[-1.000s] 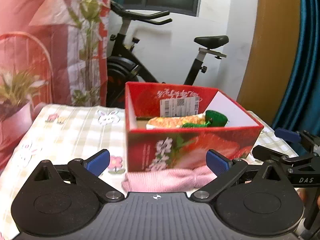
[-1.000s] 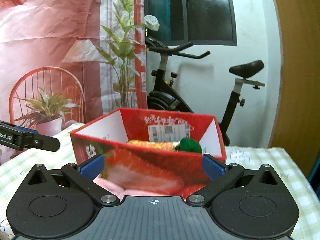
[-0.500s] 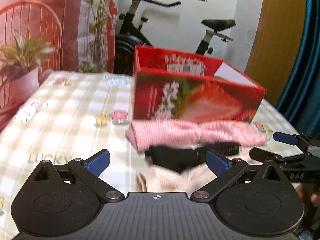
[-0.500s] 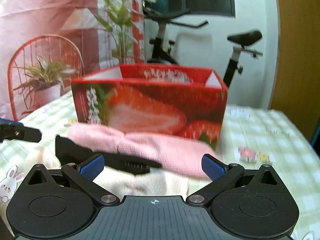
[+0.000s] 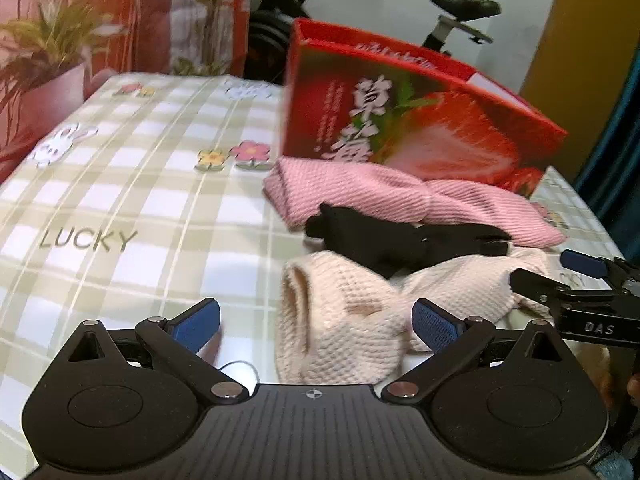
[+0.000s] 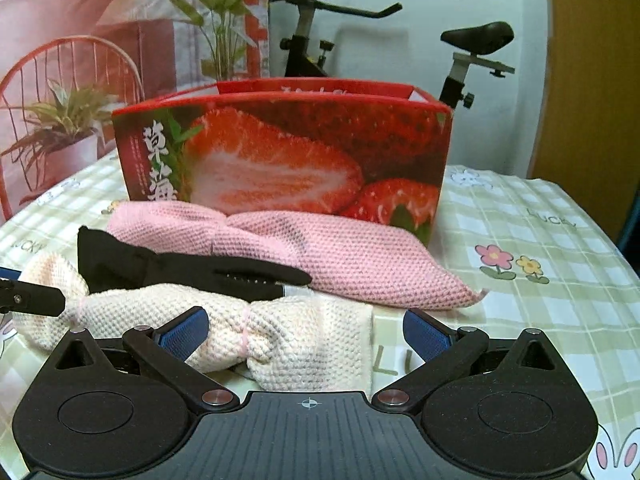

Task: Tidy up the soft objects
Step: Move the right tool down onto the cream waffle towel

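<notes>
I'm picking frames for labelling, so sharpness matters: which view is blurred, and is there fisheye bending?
Left wrist view: the strawberry box is motion-smeared and the plant soft; the cream knit is fairly sharp. Right wrist view: the box is crisp; both views bend at the edges.

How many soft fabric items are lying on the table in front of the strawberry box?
3. A pink knitted cloth lies against the red strawberry box; a black fabric piece lies in front of it; a cream knitted cloth lies nearest the grippers. Others may be hidden.
</notes>
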Available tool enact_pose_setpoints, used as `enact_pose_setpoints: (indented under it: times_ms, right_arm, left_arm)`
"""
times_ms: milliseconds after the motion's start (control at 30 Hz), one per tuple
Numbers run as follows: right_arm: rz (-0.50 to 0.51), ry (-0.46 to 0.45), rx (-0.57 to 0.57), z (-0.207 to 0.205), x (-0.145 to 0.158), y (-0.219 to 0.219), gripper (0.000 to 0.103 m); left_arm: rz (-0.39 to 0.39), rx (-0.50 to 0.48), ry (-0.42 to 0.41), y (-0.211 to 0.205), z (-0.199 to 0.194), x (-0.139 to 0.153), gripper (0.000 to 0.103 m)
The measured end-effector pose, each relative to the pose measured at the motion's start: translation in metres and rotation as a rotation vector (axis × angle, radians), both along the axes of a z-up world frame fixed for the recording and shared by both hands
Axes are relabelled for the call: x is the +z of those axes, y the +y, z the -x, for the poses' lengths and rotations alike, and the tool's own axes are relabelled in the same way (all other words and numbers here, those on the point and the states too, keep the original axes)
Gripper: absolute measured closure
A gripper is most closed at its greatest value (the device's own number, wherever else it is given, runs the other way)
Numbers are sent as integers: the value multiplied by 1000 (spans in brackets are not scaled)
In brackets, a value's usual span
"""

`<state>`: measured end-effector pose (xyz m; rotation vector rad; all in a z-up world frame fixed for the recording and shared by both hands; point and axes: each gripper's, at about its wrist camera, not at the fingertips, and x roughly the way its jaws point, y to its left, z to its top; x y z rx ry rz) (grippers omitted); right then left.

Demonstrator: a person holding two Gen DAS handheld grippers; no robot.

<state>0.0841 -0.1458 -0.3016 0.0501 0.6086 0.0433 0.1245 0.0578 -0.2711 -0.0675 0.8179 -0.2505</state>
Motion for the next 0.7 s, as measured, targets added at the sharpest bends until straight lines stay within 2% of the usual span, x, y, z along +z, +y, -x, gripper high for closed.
enact_pose_setpoints:
  times_ms: [100,367,600,700]
  right_arm:
    - [-2,11,2,-2,-2,0,0]
    - [-23,50,4,-9,-6,-2,0]
    - [-103,99,4,-15,-11,-12,0]
    - [-101,99,5,-15,-12,-11,0]
  left_arm:
    - [-2,14,35,3,-4,-8,0]
    - [-10,15,22,0,-3,-11,0]
    - [-10,20,18,0,-2,-12,0]
    - [-13,21,17,-1,-2,-12,0]
